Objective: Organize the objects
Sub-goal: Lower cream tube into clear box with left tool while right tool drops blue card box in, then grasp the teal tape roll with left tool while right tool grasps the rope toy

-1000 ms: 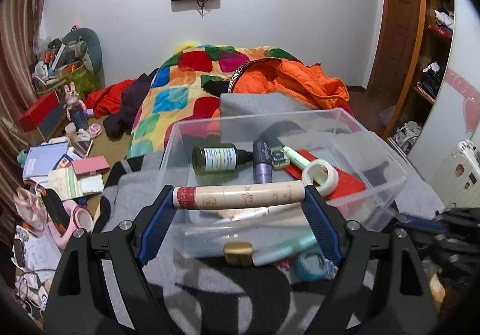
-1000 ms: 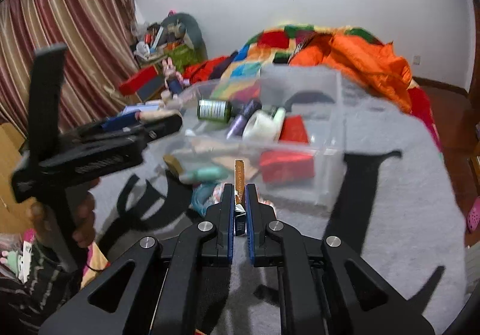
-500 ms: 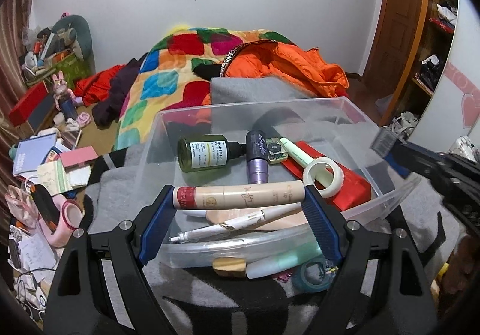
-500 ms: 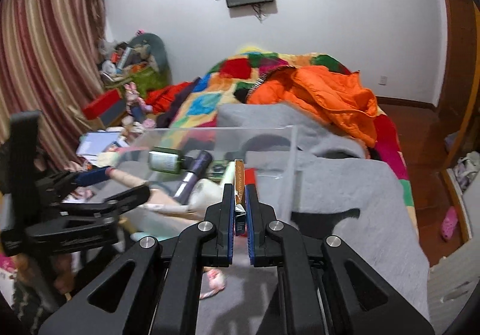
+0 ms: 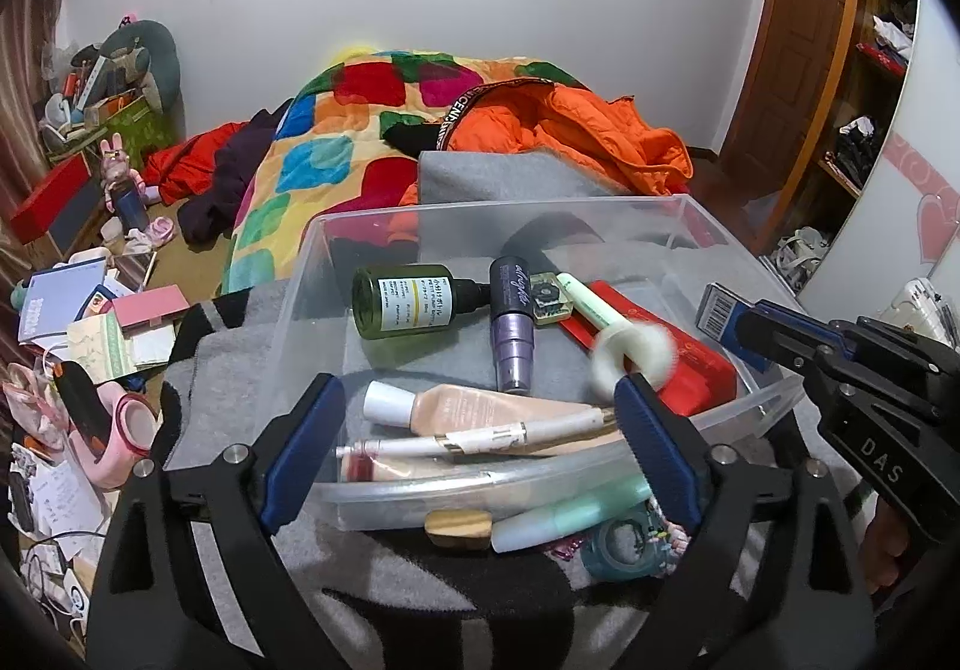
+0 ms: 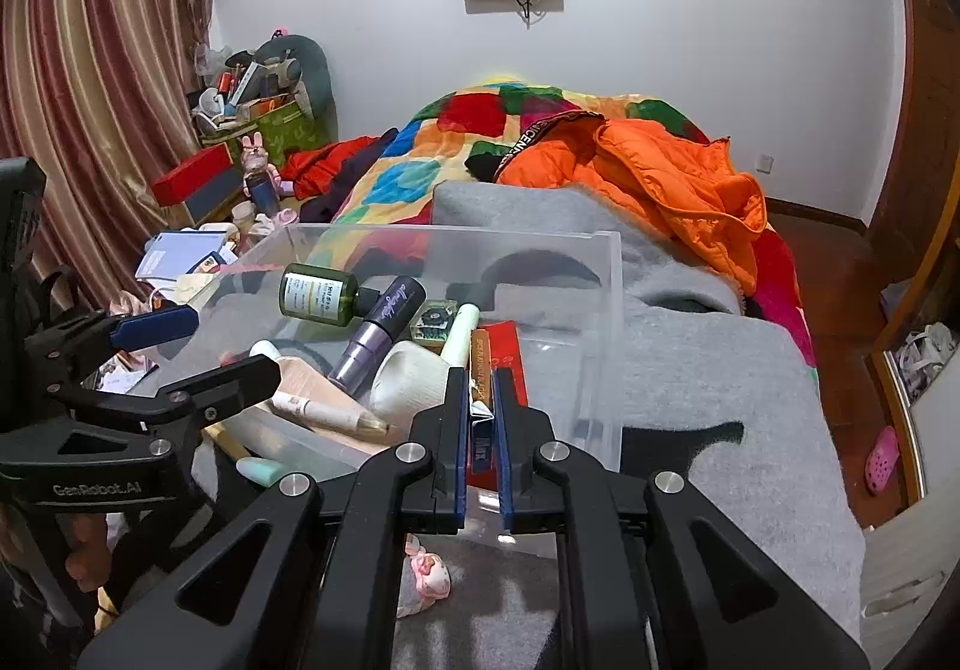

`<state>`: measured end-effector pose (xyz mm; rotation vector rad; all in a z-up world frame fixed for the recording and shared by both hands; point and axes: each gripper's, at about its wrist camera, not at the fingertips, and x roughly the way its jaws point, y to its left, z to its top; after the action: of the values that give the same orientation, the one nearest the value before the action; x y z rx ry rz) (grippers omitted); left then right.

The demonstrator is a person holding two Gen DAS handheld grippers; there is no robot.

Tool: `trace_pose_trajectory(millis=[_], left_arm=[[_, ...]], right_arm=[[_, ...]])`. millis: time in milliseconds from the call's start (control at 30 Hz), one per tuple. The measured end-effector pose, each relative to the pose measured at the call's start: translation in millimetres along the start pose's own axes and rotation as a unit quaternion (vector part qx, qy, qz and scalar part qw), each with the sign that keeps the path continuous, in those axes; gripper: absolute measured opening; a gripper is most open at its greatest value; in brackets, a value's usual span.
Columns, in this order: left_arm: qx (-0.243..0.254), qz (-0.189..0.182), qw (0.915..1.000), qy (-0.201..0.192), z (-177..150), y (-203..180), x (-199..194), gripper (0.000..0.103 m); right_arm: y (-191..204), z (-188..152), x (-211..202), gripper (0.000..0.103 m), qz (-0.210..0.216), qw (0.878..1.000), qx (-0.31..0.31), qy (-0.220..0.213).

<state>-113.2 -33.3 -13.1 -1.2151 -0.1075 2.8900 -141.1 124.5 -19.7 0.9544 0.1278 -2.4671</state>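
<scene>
While bottles (image 5: 414, 308) and tubes (image 5: 480, 406) crowd the clear bin (image 5: 606, 205): left jaws spread empty, right jaws pinching a thin packet (image 6: 479, 370).

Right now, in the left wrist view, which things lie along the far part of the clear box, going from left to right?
Green bottle → purple tube → small square compact → pale green pen → red packet. The white tape roll overlaps the pen and the packet, so I leave it out.
</scene>
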Motion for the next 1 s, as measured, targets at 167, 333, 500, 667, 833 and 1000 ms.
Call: trace_pose_trajectory(millis=[167,333,500,667,833,1000], left_arm=[[0.003,0.000,1.0000,-0.005,-1,-2,-9,0.094],[0.000,0.003,0.9998,-0.019,-3,0,-25,0.097],[-0.006,0.015,0.9995,-0.026,-10,7,-36,0.098],[-0.019,0.011,0.9997,-0.010,-27,14,-38,0.099],[-0.024,0.007,0.9996,0.013,-45,16,-35,0.099],[-0.027,0.005,0.9991,0.033,-62,14,-29,0.099]], right_arm=[[0,-1,-3,0.011,0.010,1.000,0.001,0.010],[1,-2,-18,0.028,0.022,1.000,0.000,0.005],[3,-7,-42,0.047,0.031,0.999,-0.007,-0.017],[8,-18,-52,0.056,0.045,0.999,-0.016,-0.009],[17,-39,-38,0.064,0.059,0.997,-0.044,0.033],[8,-53,-12,0.064,0.039,0.997,-0.019,0.069]])
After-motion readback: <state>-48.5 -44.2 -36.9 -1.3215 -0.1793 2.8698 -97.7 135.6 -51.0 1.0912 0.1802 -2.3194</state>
